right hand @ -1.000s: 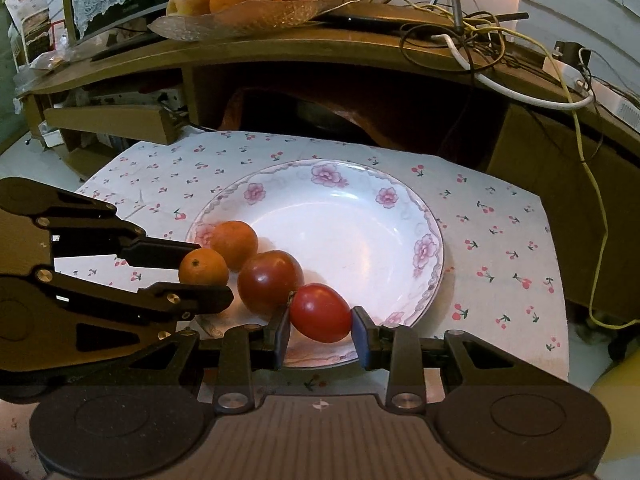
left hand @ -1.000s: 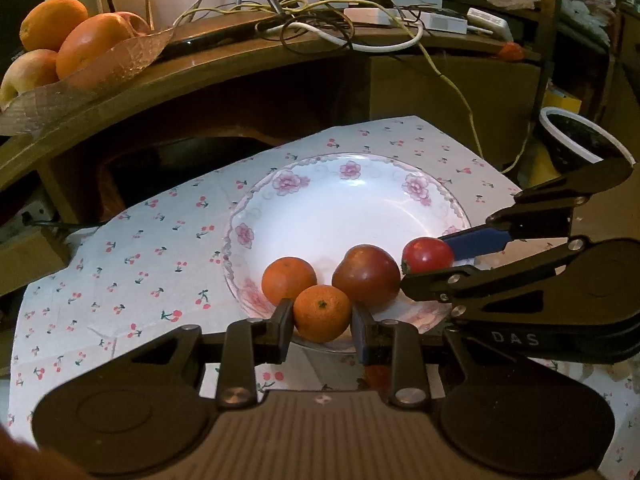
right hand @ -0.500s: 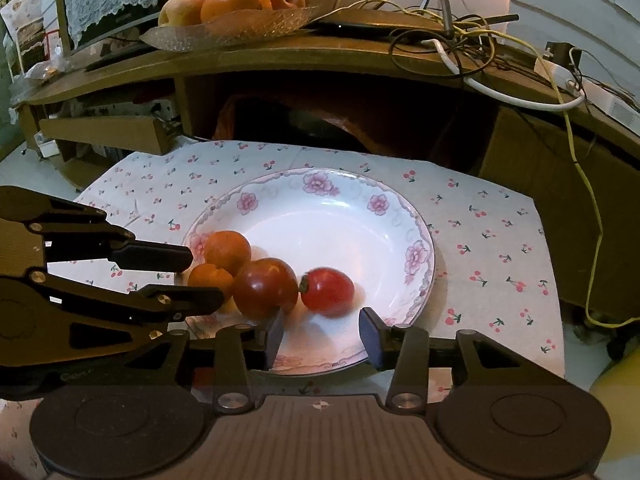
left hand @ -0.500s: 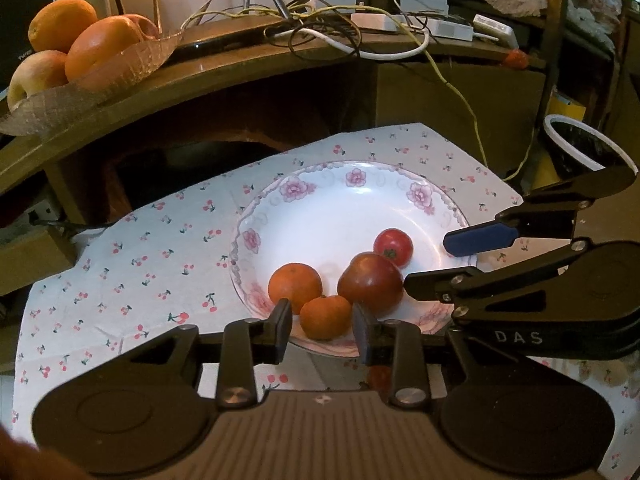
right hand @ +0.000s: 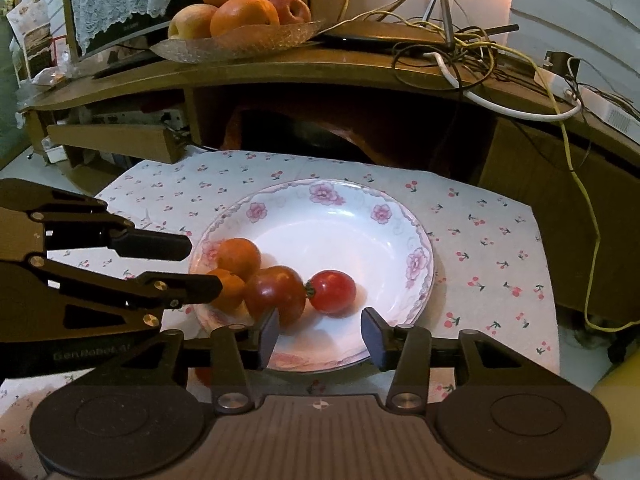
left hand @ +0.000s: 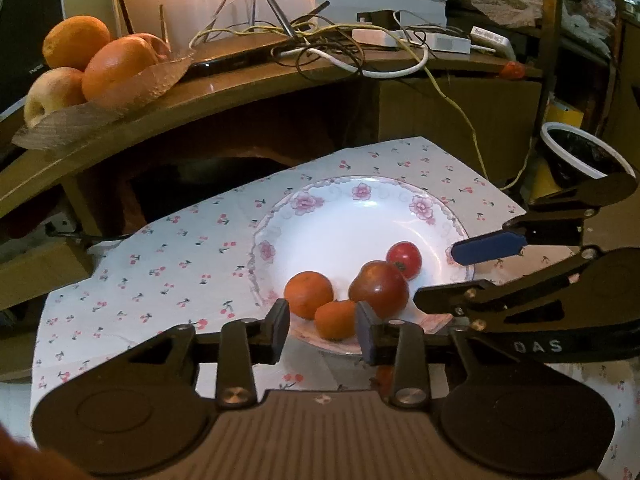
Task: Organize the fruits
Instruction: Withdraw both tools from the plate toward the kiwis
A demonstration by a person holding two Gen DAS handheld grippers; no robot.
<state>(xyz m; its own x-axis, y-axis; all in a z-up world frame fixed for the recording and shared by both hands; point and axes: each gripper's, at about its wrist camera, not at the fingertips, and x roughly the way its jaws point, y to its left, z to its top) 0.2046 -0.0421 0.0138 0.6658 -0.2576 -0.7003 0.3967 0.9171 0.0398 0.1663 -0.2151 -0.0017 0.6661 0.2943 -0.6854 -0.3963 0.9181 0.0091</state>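
A white plate with pink flowers (left hand: 360, 184) (right hand: 420, 248) holds two tangerines, a dark red fruit (left hand: 378, 294) (right hand: 276, 294) and a red tomato (left hand: 404, 259) (right hand: 332, 286). My left gripper (left hand: 322, 332) (right hand: 200, 266) is at the plate's near rim, its jaws opening. The smaller tangerine (left hand: 336, 318) (right hand: 228, 288) rests on the plate between them, with a gap at the left pad. The larger tangerine (left hand: 308, 294) (right hand: 238, 258) lies just behind. My right gripper (right hand: 320, 336) (left hand: 448, 270) is opening too, with the tomato lying free just beyond its fingertips.
The plate sits on a cherry-print cloth (left hand: 180, 260). Behind it rises a wooden shelf with a glass dish of oranges and apples (left hand: 100, 92) (right hand: 240, 40) and tangled cables (left hand: 320, 44). A white-rimmed bin (left hand: 580, 152) stands at the right.
The right jaws spread and let go of the tomato, which now rests on the plate beside the dark red fruit. The left jaws eased off the smaller tangerine.
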